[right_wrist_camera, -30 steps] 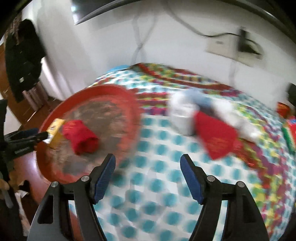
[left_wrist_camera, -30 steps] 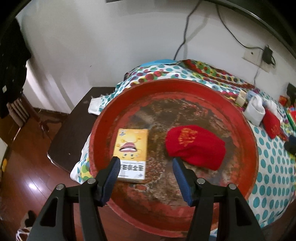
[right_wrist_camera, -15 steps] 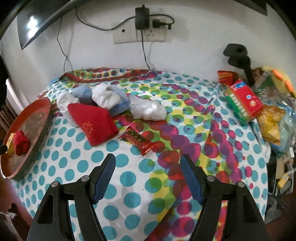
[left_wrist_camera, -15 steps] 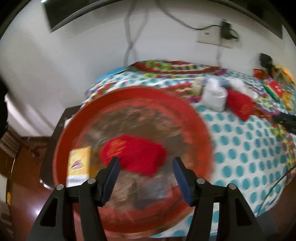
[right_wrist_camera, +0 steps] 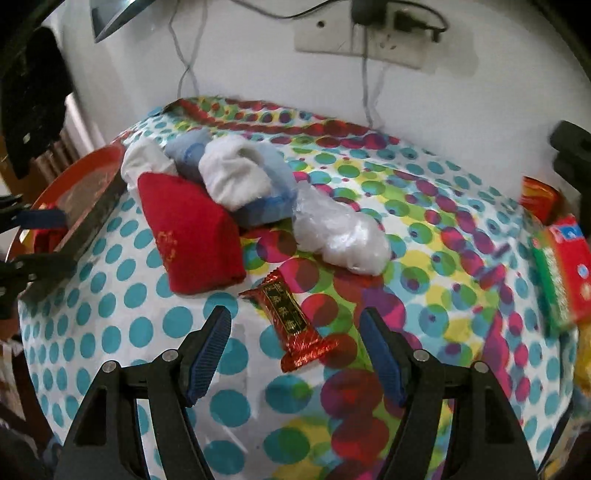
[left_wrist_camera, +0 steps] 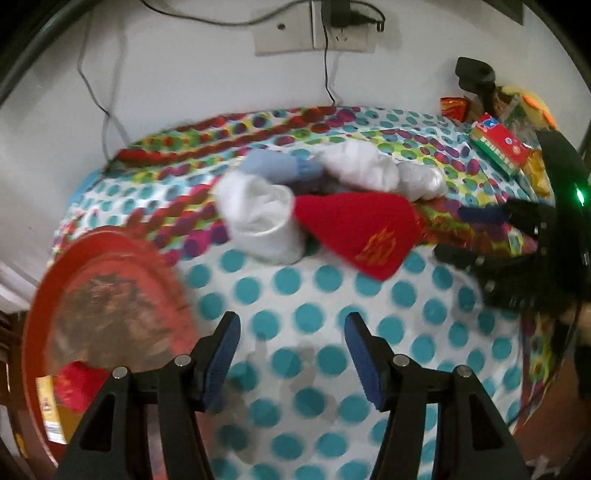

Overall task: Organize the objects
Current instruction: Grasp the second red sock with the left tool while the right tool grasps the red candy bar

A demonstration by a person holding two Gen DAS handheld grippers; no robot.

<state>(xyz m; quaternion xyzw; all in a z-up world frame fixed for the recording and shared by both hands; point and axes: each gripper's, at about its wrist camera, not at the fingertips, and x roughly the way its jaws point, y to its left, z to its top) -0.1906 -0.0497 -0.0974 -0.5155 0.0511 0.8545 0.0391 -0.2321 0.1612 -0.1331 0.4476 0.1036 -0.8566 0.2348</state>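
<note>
A red round tray (left_wrist_camera: pixel 44 291) at the table's left edge holds a red sock roll (left_wrist_camera: pixel 75 384) and a yellow box (left_wrist_camera: pixel 46 410). On the dotted cloth lie a red sock (left_wrist_camera: pixel 365 232), a white sock roll (left_wrist_camera: pixel 258 214), blue-white socks (right_wrist_camera: pixel 243 173), a clear plastic bundle (right_wrist_camera: pixel 340 236) and a red snack wrapper (right_wrist_camera: pixel 291 321). My left gripper (left_wrist_camera: pixel 291 354) is open and empty over the cloth, right of the tray. My right gripper (right_wrist_camera: pixel 295 350) is open and empty, its fingers either side of the wrapper's near end.
A red-green box (right_wrist_camera: pixel 565 266) and snack bags (left_wrist_camera: pixel 454 107) sit at the table's right edge. A wall socket with cables (right_wrist_camera: pixel 369 33) is behind the table. The table's near edge drops off to a wooden floor.
My left gripper swung right from over the tray to the cloth. My right gripper swung across the table and came in close above the red wrapper.
</note>
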